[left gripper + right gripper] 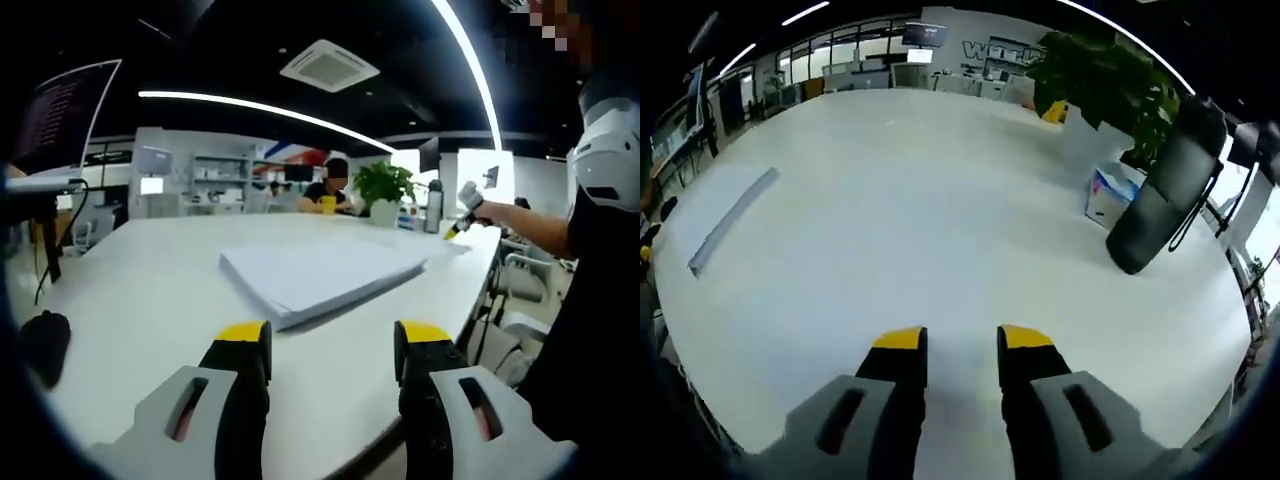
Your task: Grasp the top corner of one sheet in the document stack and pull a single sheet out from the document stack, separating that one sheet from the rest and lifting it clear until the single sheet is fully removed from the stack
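The left gripper (332, 340) hovers wide open over the near table (140, 290) edge and holds nothing. The right gripper (962, 342), open more narrowly, is also empty above bare tabletop. The document stack (325, 272) lies beyond the left jaws. Risk: a deep pinch could take 2 sheets together.

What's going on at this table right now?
A person holds a hand-held gripper in each hand over a white table. The left hand-held gripper is open, short of the paper stack, which lies untouched. The right hand-held gripper is open over bare tabletop, near a plant and a dark bottle. No sheet is gripped yet.
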`<state>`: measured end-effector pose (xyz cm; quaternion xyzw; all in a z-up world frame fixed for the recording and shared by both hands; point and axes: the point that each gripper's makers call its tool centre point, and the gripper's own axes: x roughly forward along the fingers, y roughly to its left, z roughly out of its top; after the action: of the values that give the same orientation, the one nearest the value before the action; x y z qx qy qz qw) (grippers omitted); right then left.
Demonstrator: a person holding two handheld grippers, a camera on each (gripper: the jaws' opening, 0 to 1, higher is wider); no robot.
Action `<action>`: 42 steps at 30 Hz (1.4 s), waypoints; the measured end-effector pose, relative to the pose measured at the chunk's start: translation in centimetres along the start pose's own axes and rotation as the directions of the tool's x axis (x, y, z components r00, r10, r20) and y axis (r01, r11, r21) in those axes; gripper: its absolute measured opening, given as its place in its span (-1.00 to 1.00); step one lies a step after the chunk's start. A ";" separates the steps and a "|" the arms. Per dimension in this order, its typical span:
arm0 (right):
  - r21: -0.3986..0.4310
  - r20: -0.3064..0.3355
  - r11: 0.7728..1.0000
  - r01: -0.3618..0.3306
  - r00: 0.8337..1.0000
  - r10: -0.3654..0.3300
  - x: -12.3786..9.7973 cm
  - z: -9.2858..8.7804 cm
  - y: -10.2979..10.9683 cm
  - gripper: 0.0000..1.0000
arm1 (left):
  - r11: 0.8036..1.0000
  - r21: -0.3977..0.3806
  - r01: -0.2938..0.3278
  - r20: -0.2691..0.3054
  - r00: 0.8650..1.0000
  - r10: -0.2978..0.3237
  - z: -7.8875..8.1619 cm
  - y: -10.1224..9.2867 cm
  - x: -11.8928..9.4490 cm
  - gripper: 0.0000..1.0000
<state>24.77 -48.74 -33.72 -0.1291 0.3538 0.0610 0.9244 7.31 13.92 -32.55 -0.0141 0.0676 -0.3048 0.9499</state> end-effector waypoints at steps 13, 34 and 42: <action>-0.069 0.276 0.994 0.081 0.959 -0.059 -4.5 3.1 2.0 -0.24 | 1.000 0.004 0.015 -0.010 1.000 -0.015 -0.3 -0.7 0.3 -0.01; -0.173 0.715 0.964 -0.203 0.647 0.265 -9.8 6.2 18.5 -0.19 | 1.000 0.018 0.024 -0.019 1.000 -0.023 -0.2 -0.9 0.2 -0.01; -0.144 0.796 0.941 -0.307 0.529 0.295 -10.4 5.8 21.7 -0.18 | 1.000 0.021 0.023 -0.023 0.999 -0.022 -0.2 -1.0 -0.1 -0.01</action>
<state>16.31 -26.55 -26.84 -0.0178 -0.0873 0.2686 0.9591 6.60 13.16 -32.69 -0.0015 0.0753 -0.3163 0.9457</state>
